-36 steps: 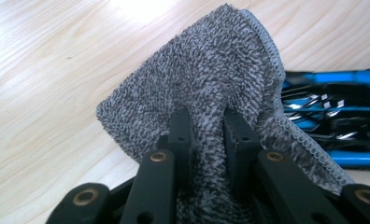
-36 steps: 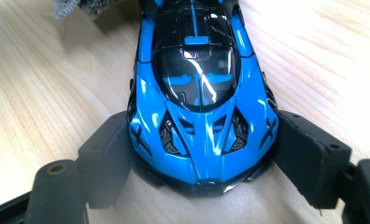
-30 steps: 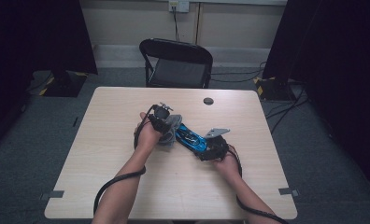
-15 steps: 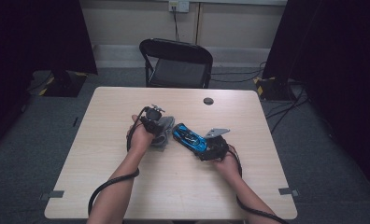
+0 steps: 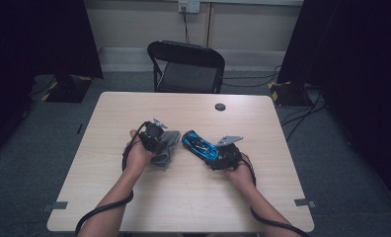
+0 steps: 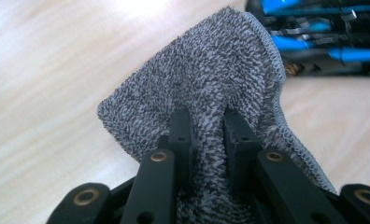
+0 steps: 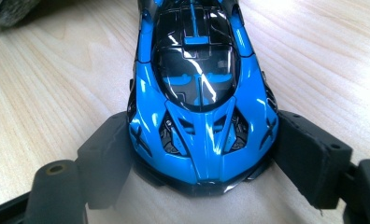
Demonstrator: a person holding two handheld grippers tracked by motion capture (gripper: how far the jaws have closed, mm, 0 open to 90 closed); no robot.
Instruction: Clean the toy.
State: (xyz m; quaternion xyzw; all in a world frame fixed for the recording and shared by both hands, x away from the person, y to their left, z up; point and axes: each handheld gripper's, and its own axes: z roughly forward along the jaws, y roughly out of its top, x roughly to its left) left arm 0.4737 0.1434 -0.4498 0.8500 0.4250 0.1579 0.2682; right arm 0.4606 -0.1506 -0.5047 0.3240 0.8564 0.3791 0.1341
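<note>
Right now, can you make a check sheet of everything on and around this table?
Surface: pale wooden table, bare where it is not in use.
Job's things: blue toy car standing on the table; grey cloth bunched up beside it, apart from the car.
Clutter: one small dark round thing near the far edge; too small to tell what.
Grippers: left claw shut on the grey cloth; right claw clamped on the car's end, one jaw on each side.
Cables: a black cable trails from the left claw; another from the right claw.
Surroundings: black folding chair behind the table, grey floor, dark curtains at both sides.
</note>
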